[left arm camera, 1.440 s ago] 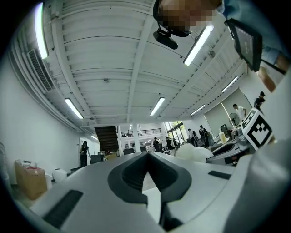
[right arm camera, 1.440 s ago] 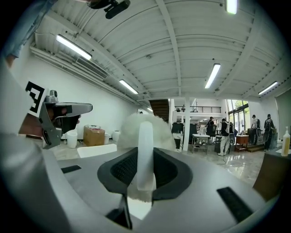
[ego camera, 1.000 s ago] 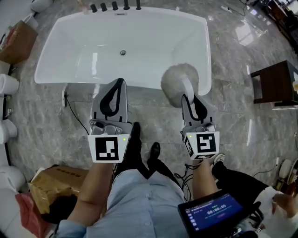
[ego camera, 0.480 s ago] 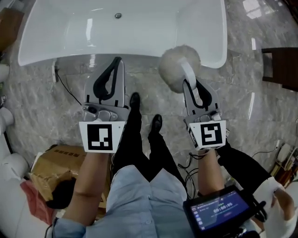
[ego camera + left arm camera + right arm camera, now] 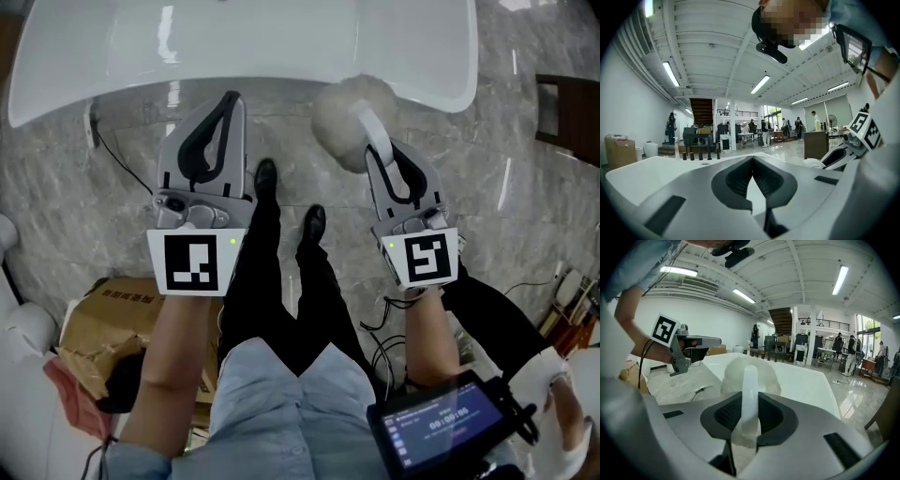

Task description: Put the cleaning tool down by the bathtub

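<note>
My right gripper (image 5: 380,164) clamps the fluffy cleaning tool's (image 5: 339,120) white handle. Its head hangs at twelve o'clock, beside the bathtub (image 5: 281,58) rim. I'd judge it light, with a soft head and a stiff, slick handle. My left gripper (image 5: 228,101) is closed and empty.

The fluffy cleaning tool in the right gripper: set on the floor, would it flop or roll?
Probably light: the cleaning tool has a head that looks like loose fluff. Its slim handle stands straight out of the right gripper, so it is likely stiff. The rounded head might roll a little on the glossy floor.
</note>
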A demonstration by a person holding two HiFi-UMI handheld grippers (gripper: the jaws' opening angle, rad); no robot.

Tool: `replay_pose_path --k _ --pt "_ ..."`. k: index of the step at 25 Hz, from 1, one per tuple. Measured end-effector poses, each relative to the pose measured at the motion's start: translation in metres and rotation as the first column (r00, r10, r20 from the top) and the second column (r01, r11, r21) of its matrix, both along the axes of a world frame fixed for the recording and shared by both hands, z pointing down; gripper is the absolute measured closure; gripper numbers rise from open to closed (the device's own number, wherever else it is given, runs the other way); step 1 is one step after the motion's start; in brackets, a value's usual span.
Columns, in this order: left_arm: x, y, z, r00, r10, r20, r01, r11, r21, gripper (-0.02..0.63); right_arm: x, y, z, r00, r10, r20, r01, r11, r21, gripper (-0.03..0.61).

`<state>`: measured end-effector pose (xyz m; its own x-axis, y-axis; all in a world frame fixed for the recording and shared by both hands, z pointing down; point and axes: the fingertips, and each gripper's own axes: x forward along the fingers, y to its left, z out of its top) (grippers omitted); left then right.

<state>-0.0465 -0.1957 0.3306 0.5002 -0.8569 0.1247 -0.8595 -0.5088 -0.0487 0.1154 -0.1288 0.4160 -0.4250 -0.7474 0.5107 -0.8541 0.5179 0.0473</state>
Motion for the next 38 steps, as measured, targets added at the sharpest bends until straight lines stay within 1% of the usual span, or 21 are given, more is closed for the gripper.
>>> replay_pose_path --k 5,12,24,31,38 --pt "-0.006 -0.009 0.043 1.000 0.010 0.014 -0.010 1.000 -0.029 0.598 -0.013 -0.011 0.034 1.000 -0.014 0.023 0.013 1.000 0.027 0.485" --pt "-0.019 -0.024 0.092 0.999 0.028 0.022 -0.027 0.998 -0.053 0.598 -0.030 -0.015 0.087 0.999 -0.041 0.014 0.041 0.999 -0.013 0.485" --pt "-0.003 -0.034 0.175 0.998 0.051 0.022 -0.049 0.993 -0.106 0.598 -0.025 -0.016 0.175 0.996 -0.087 0.009 0.087 0.993 -0.074 0.483" --pt "-0.001 -0.036 0.228 0.998 0.062 0.022 -0.058 0.989 -0.138 0.598 -0.022 -0.017 0.230 0.994 -0.112 0.003 0.111 0.988 -0.104 0.483" --pt "0.006 -0.037 0.279 0.996 0.092 0.019 -0.088 0.983 -0.163 0.598 -0.024 -0.015 0.282 0.990 -0.139 -0.006 0.137 0.981 -0.136 0.483"
